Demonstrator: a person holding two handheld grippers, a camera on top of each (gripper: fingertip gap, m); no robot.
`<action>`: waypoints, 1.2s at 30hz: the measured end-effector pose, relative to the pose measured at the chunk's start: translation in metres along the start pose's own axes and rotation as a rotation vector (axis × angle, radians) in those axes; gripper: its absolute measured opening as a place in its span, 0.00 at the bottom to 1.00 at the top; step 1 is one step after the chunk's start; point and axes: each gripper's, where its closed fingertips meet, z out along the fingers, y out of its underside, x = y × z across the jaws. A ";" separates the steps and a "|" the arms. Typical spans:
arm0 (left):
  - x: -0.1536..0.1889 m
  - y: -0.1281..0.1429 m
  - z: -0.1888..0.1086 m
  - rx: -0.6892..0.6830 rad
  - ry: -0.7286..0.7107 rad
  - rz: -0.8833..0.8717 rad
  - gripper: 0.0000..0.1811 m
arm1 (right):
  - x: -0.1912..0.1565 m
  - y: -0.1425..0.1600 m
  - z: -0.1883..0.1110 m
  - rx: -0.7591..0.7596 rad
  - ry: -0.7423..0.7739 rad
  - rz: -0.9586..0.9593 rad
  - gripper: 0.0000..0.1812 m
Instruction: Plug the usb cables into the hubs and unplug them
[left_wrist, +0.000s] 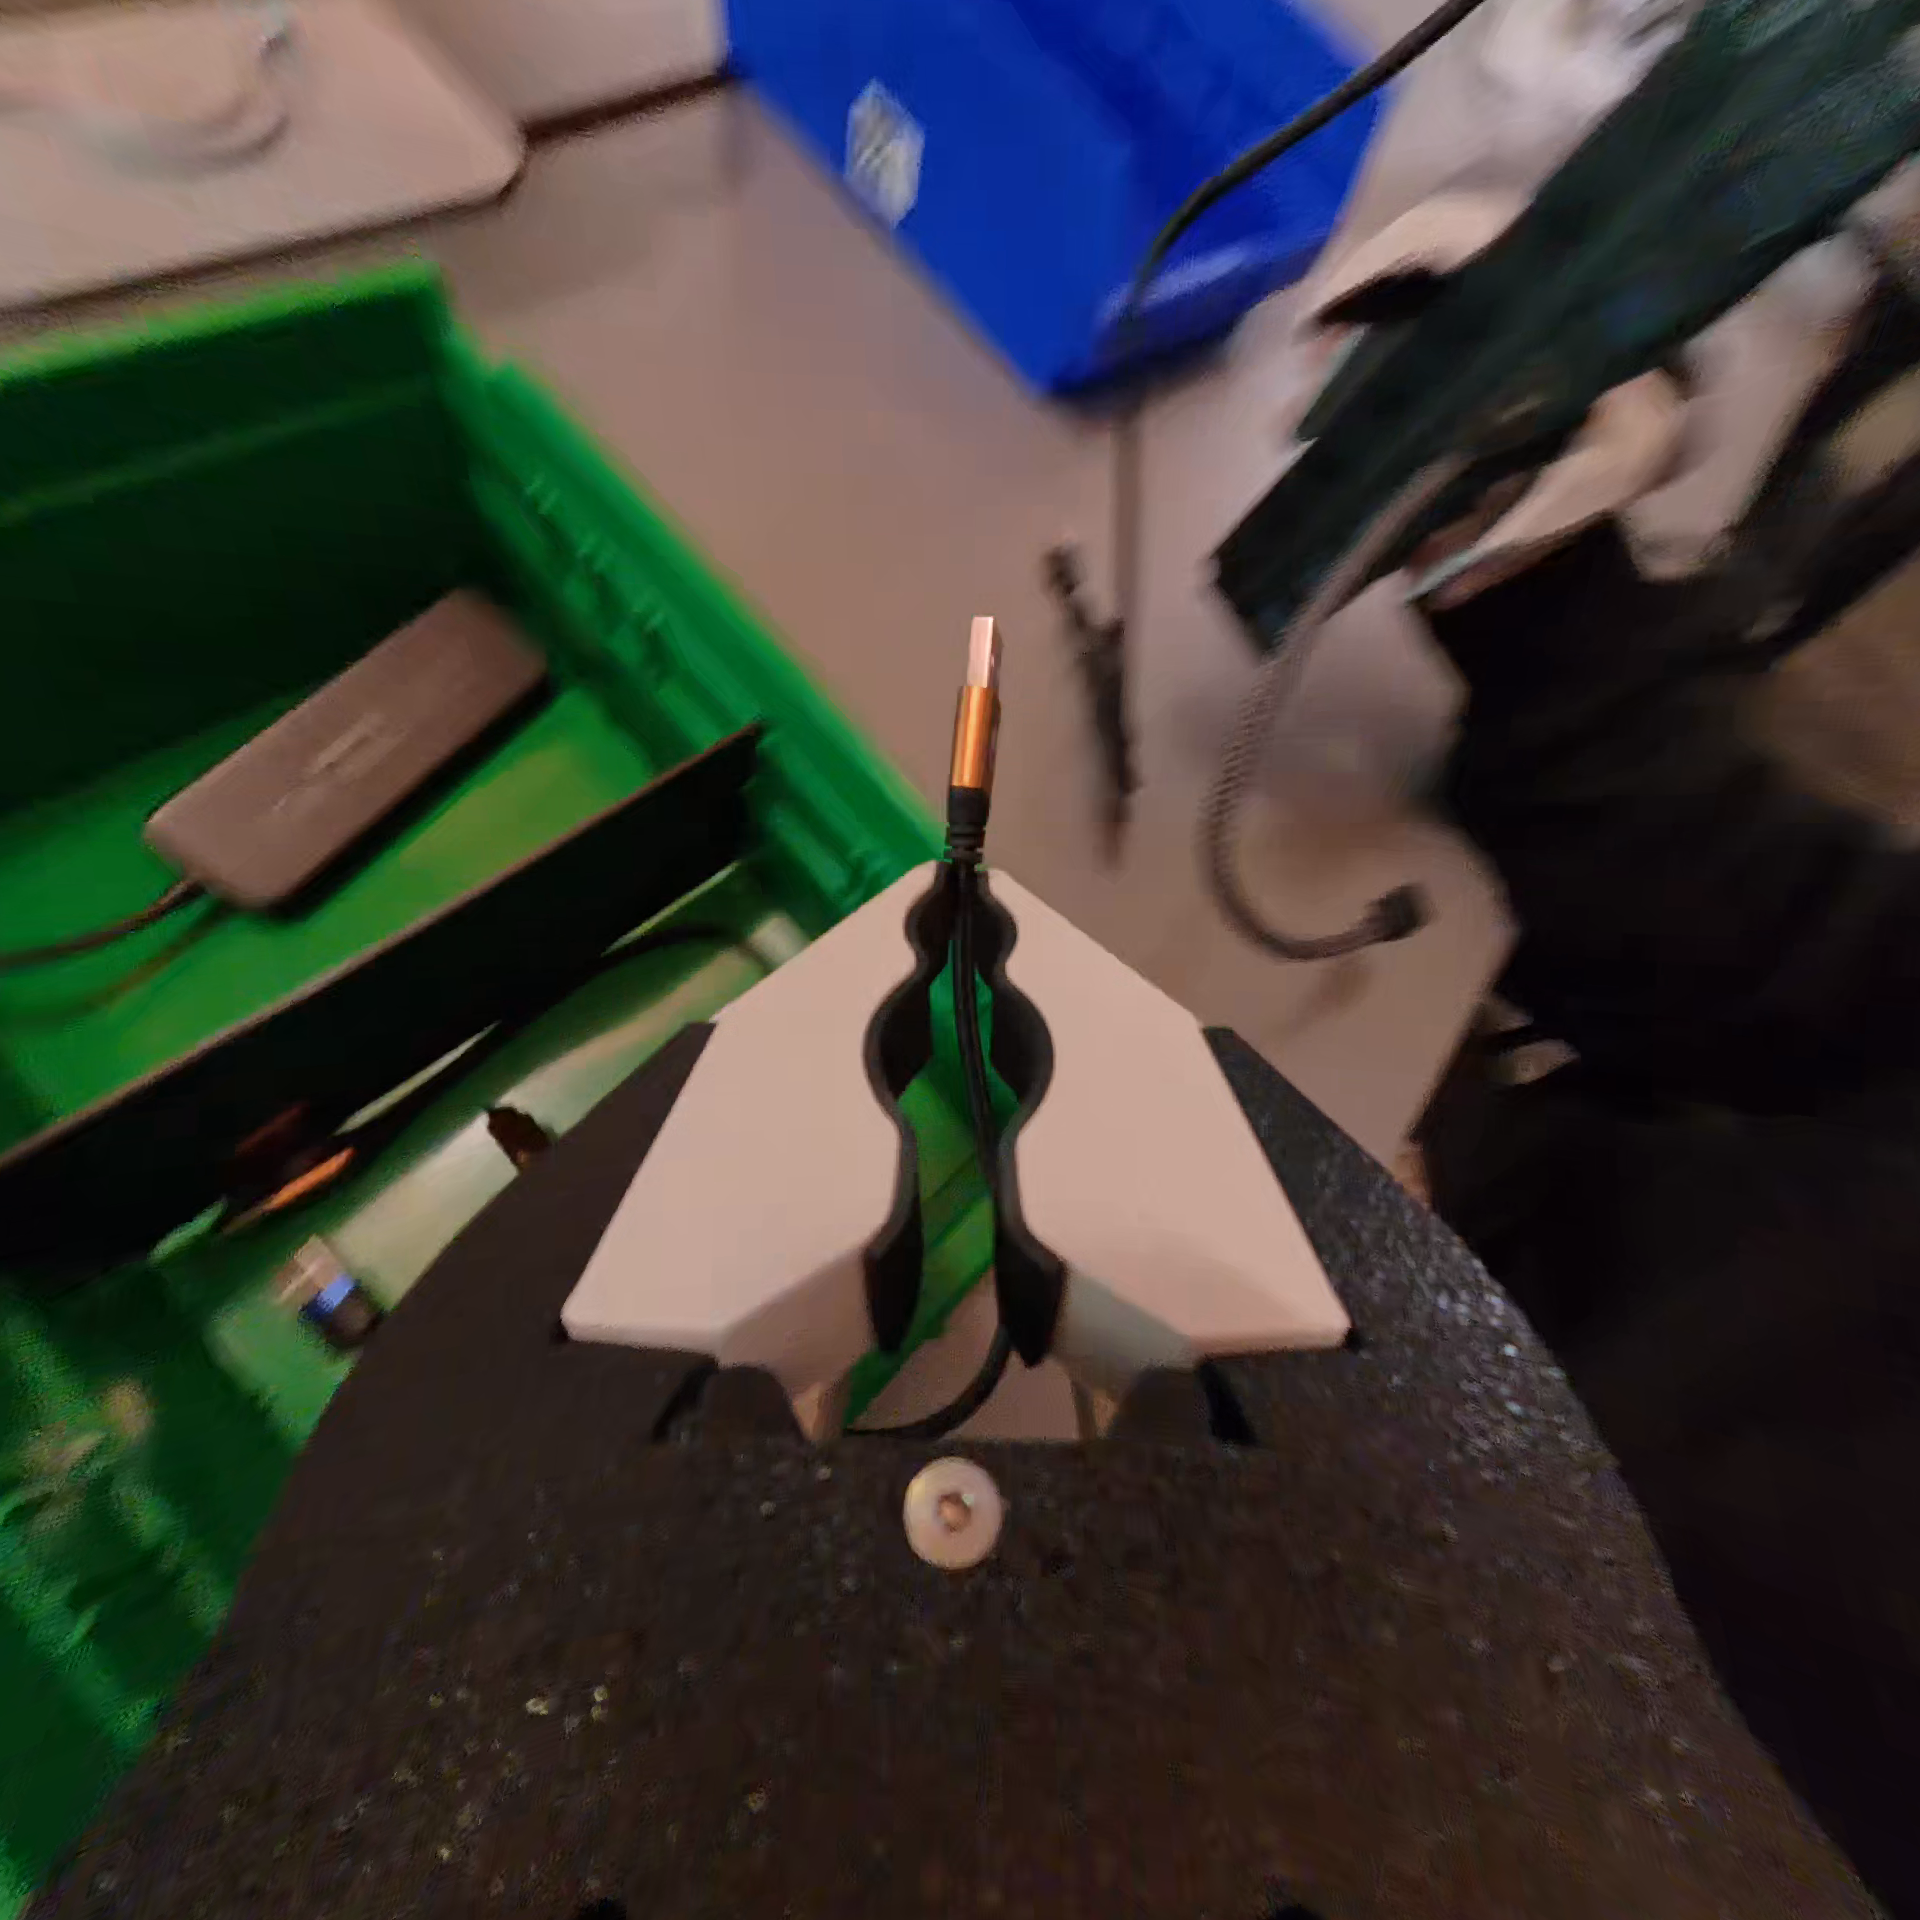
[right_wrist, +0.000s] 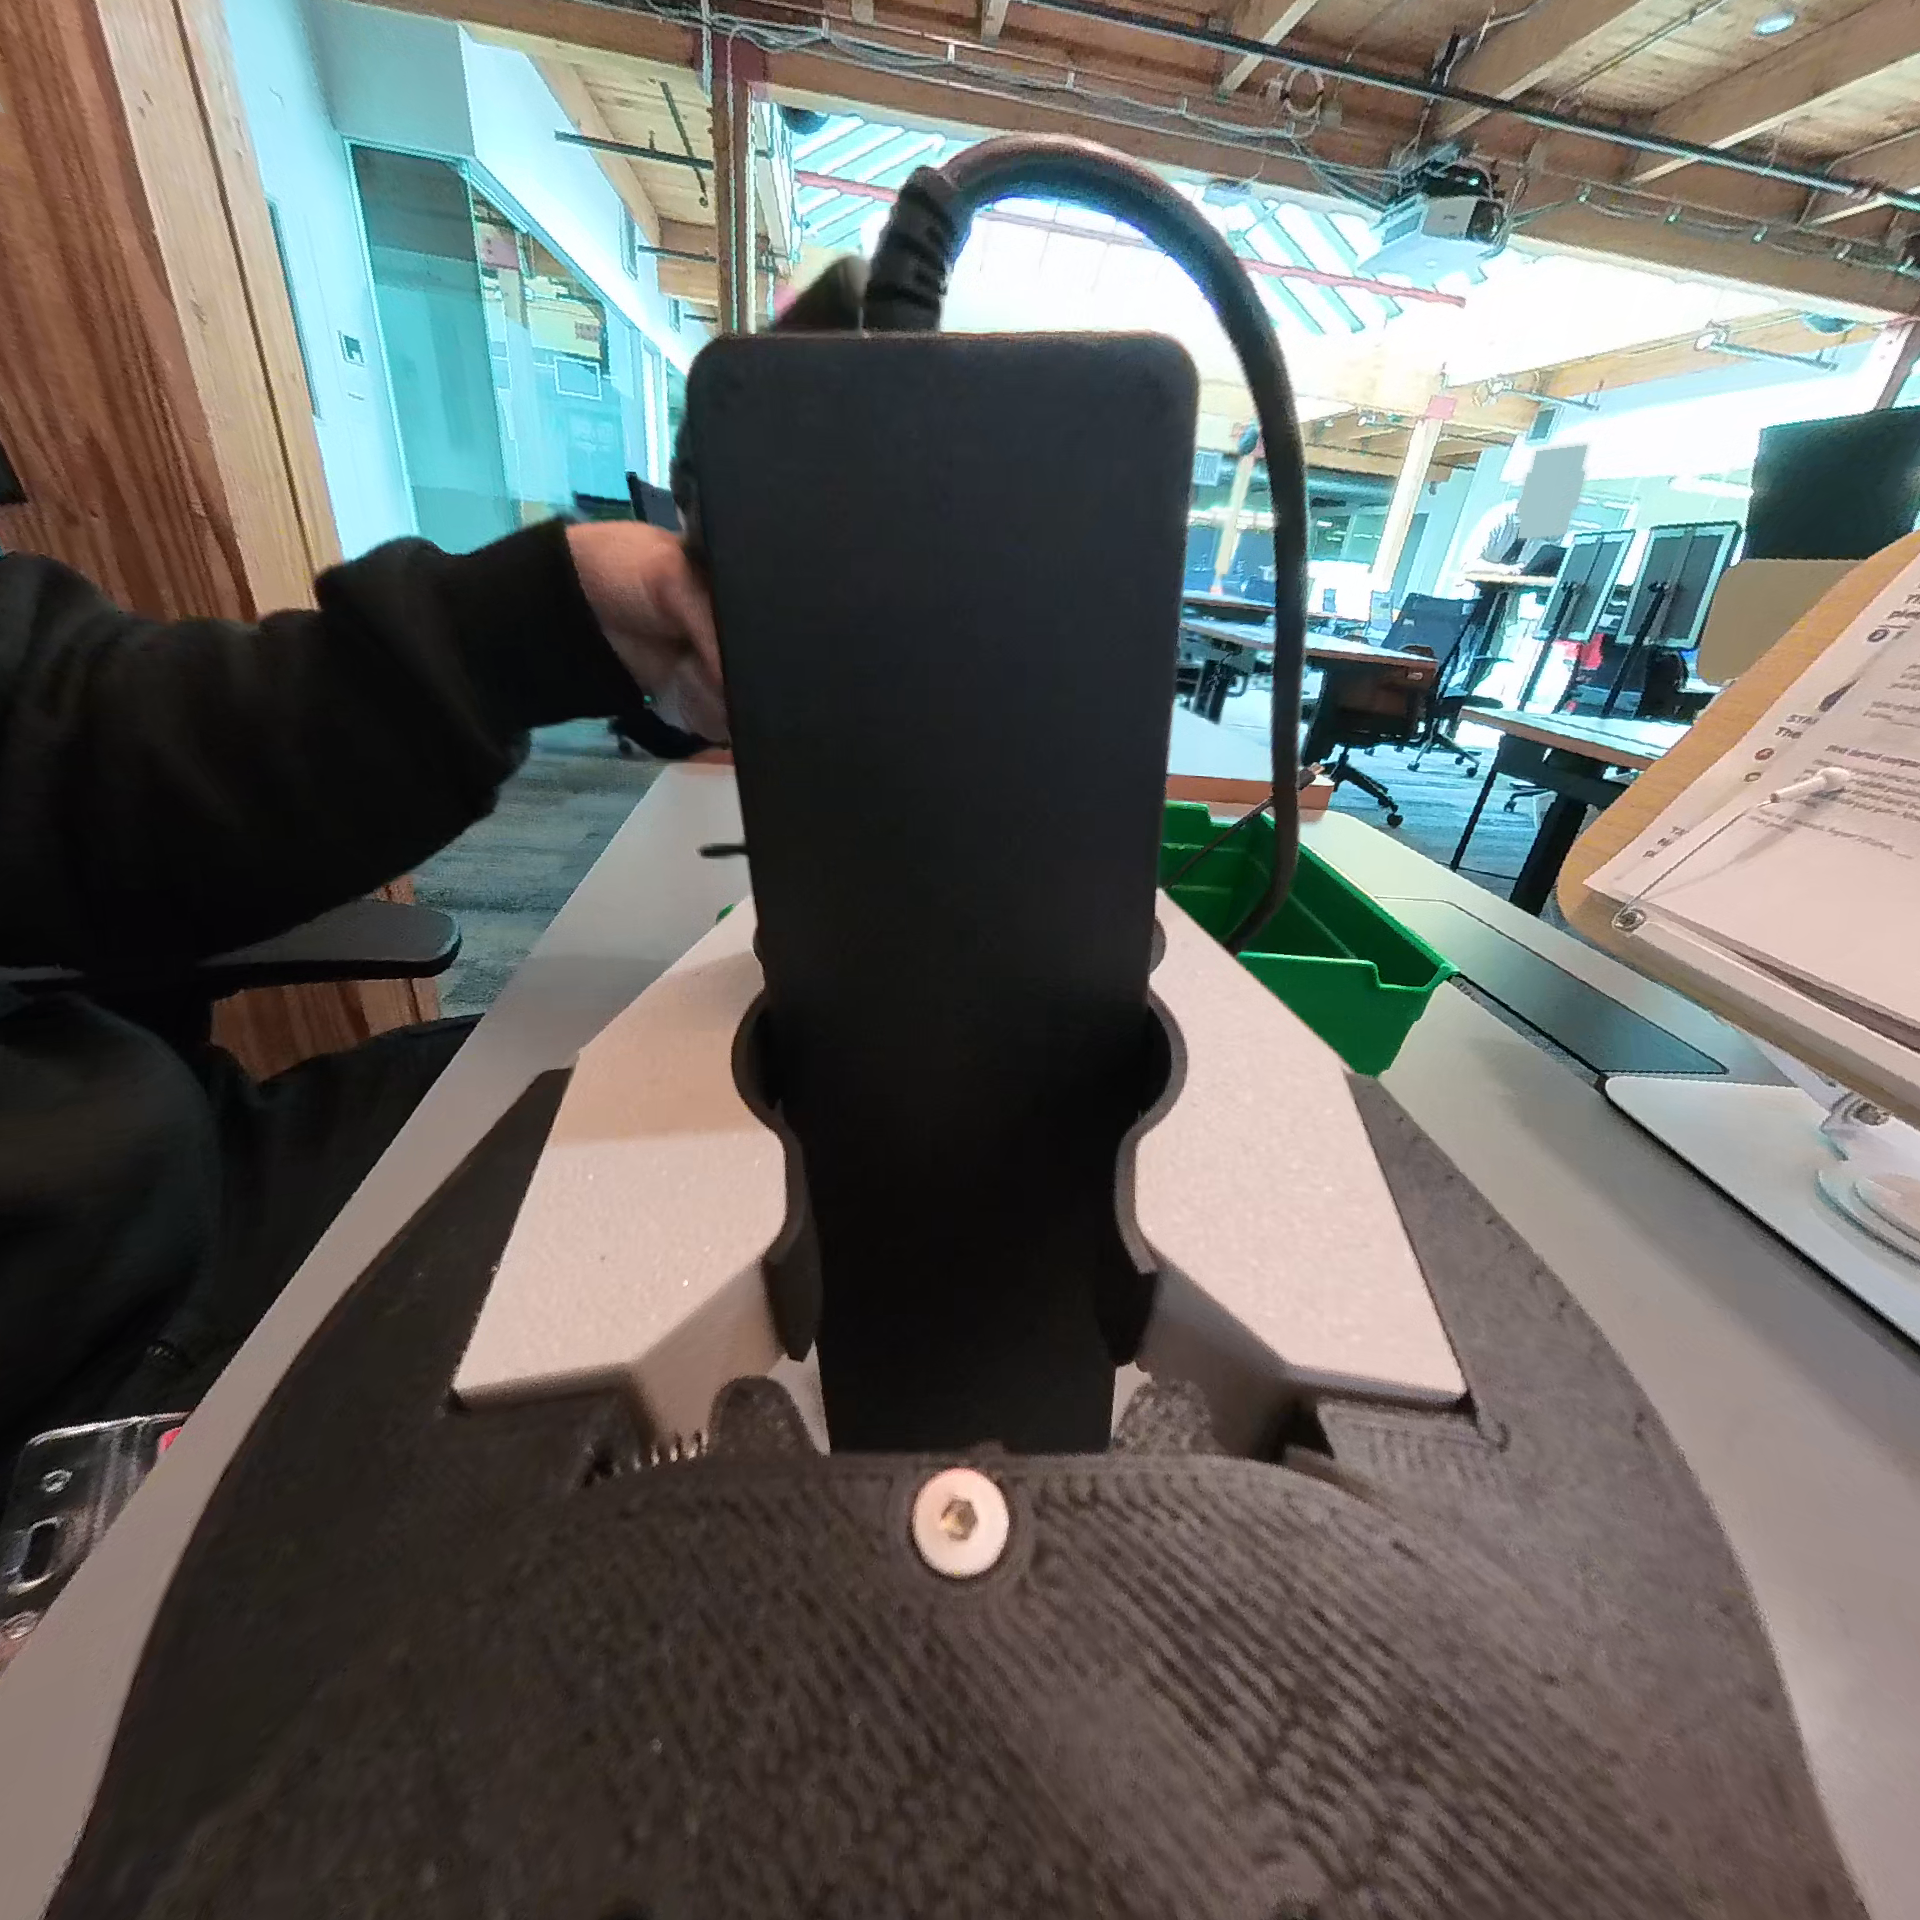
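So we've got the left tongs (left_wrist: 961, 883) clamped on the cable (left_wrist: 968, 997) just behind its orange-collared plug (left_wrist: 977, 717), which sticks straight out past the tips into open air. The right tongs (right_wrist: 961, 997) are gripping a black hub (right_wrist: 945, 748) across its sides, standing upright with its own lead (right_wrist: 1226, 343) looping off the top end.

In the left view the hub is up and to the right of the plug, well apart and badly blurred, so we can't tell where its ports sit. There's also a second, grey hub (left_wrist: 348, 743) lying in the green bin (left_wrist: 644, 582), left of the plug.

Our take on doing this bit well: turn the black hub so a port faces the plug and hold it steady. Then we bring the plug in square. Since we hold cable rather than plug, it'll probably flex, so push slow and straight.
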 end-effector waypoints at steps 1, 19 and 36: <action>0.016 -0.012 -0.003 0.042 0.070 0.008 0.00 | 0.000 -0.001 -0.001 0.002 0.002 -0.009 0.35; 0.173 -0.150 0.020 0.428 1.057 -0.264 0.00 | 0.000 -0.054 -0.144 0.148 0.154 -0.089 0.34; 0.023 -0.001 0.216 -0.359 -0.091 0.165 0.01 | 0.009 -0.049 -0.157 0.171 0.203 -0.074 0.35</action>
